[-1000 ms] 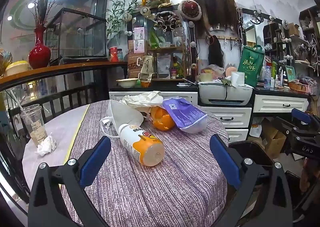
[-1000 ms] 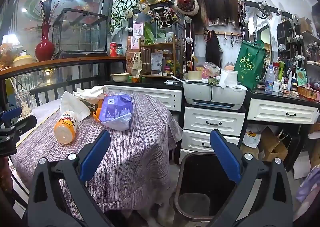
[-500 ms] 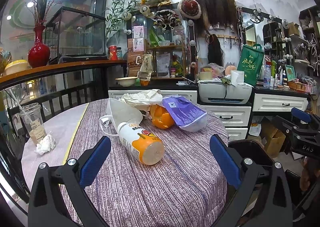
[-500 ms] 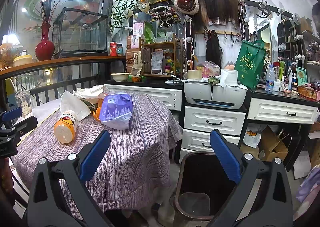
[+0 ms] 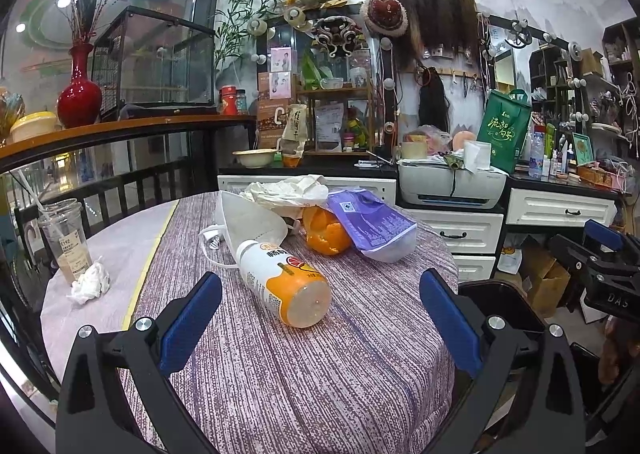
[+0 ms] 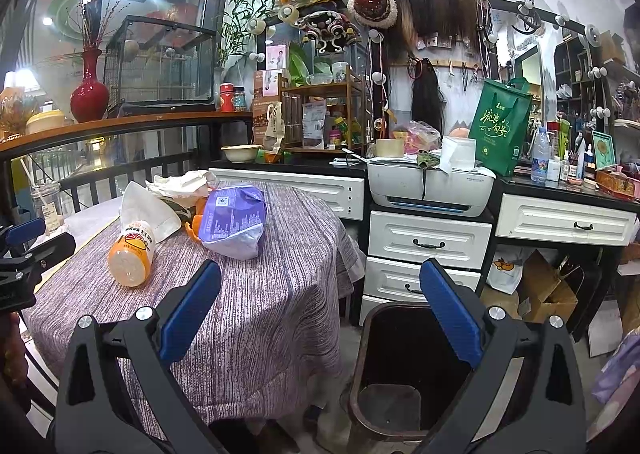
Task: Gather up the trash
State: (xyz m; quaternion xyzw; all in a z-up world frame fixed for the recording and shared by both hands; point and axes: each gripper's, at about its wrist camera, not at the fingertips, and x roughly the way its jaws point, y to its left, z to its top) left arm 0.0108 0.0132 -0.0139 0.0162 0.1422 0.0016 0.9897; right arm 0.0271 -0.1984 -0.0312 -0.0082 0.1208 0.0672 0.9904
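Between my spread left fingers lay the orange bottle on its side, untouched, on the tablecloth. My right gripper gaped, grasping nothing, over the trash bin, which only its view showed whole. Peel sat half hidden behind the purple bag.

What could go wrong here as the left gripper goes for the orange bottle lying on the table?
1. The orange bottle lies on its side on the tablecloth; a nudge from the open left gripper could roll it away.
2. A mask strap sits beside the bottle's neck and might get dragged along.
3. The trash bin stands below the table edge, so a loose grip may drop the bottle beside it.
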